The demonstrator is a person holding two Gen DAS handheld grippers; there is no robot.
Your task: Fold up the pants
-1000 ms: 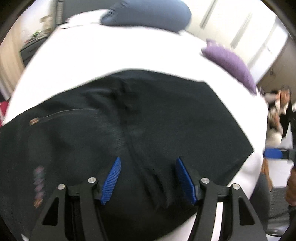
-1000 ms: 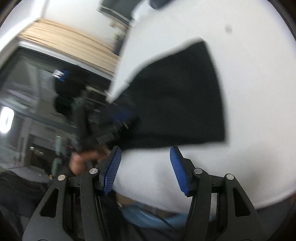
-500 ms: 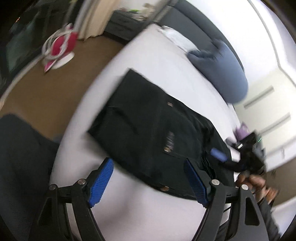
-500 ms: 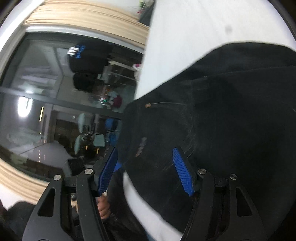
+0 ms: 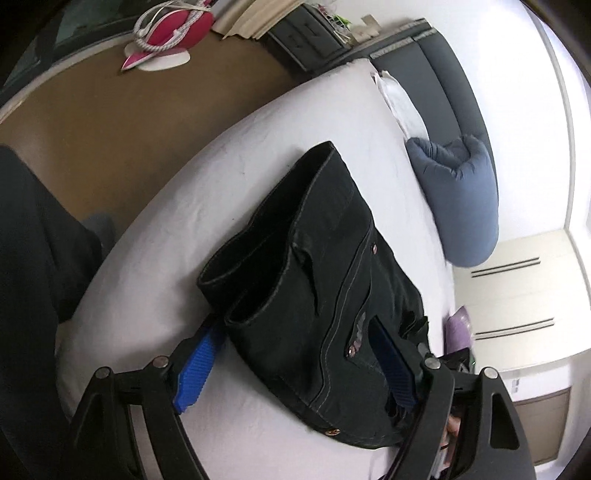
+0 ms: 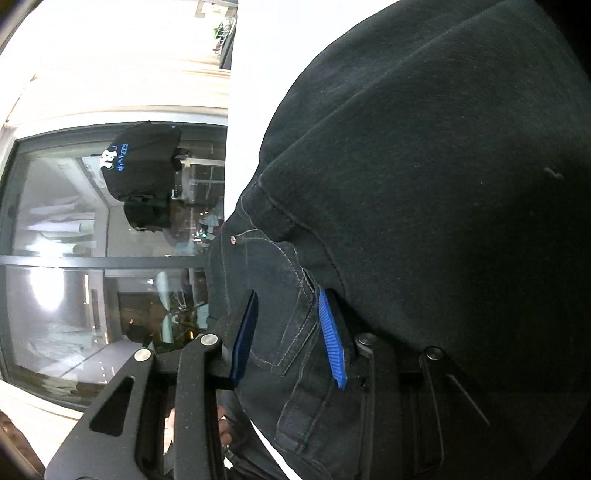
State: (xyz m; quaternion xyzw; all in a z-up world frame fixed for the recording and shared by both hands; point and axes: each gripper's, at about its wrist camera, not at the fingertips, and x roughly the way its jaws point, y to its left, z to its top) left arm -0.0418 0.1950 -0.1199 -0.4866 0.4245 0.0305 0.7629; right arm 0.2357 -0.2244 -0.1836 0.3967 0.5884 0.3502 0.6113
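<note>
Black jeans lie folded on a white bed, with both leg hems stacked toward the left. My left gripper is open; its blue fingers straddle the near edge of the folded jeans, one finger on the sheet by the hems, the other over the waistband. In the right wrist view my right gripper has its blue pads closed on the waistband part of the jeans, near a pocket. Black fabric fills that view.
A blue-grey pillow and a white pillow lie at the head of the bed, by a dark headboard. A purple item sits at the far edge. Brown floor with a red iron lies left. A window shows beside the bed.
The left gripper has dropped closer to the jeans and now straddles their near edge. The right gripper has closed on the waistband; the cloth now fills its view.
</note>
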